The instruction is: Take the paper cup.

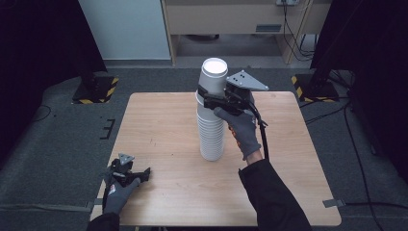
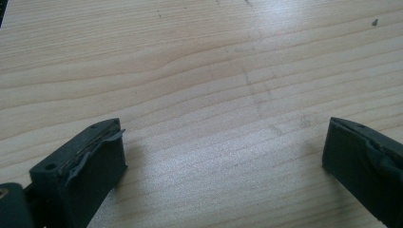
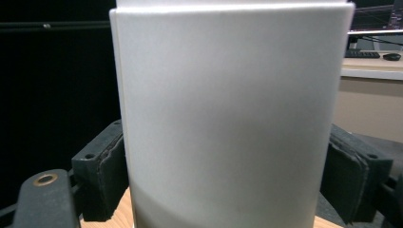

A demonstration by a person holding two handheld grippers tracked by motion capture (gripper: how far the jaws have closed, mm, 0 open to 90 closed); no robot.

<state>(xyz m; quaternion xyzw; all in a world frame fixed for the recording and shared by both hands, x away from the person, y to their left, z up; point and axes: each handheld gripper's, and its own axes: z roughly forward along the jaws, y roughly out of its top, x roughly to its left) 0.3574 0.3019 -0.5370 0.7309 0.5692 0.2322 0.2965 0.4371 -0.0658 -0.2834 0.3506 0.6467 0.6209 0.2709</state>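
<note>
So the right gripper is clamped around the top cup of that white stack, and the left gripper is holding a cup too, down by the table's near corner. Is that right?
Not quite. The left gripper holds nothing: the left gripper view shows its jaws wide apart over the bare table. The rest is right: the right gripper sits around the top cup of the stack.

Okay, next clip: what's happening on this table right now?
A person is working on a tall stack of white paper cups standing mid-table. The right tool has its jaws on either side of the top cup, which sits raised above the rest; the right gripper view shows the jaws against its wall. The left tool rests open near the table's front left corner, holding nothing, with bare wood between its jaws.
</note>
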